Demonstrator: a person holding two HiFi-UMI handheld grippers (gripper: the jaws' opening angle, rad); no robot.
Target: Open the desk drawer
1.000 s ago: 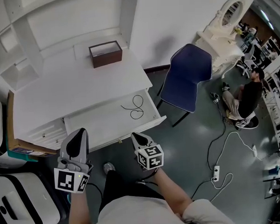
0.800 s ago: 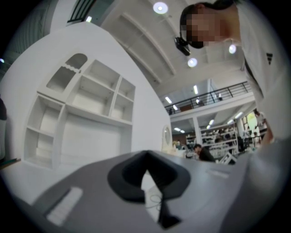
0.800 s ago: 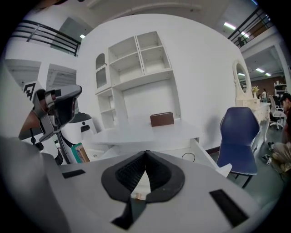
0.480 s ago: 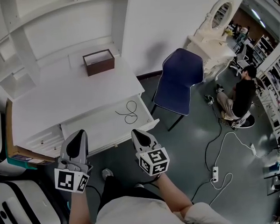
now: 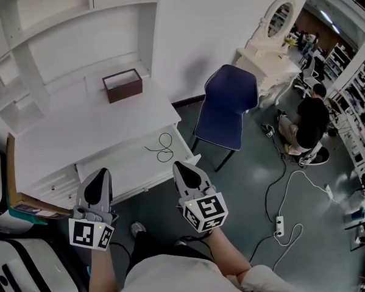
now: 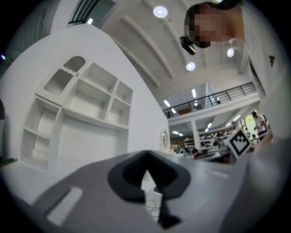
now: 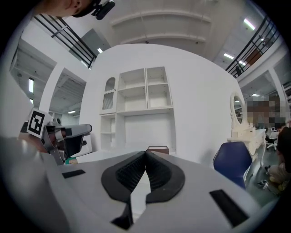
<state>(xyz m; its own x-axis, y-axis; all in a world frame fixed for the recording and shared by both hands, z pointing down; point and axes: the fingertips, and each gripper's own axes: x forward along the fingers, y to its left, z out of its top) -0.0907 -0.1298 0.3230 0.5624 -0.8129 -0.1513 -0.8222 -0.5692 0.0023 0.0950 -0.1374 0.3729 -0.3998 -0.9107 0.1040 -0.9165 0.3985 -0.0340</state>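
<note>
One drawer (image 5: 120,170) stands pulled out of the desk (image 5: 78,126), one black cord (image 5: 163,147) inside; one brown box (image 5: 122,85) on top. Two grippers — left gripper (image 5: 100,174), right gripper (image 5: 179,166) — hover just before it, jaws together, empty.

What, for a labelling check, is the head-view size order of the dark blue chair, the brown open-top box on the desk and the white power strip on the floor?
1. dark blue chair
2. brown open-top box
3. white power strip
The box, nearer the camera, looks enlarged.
</note>
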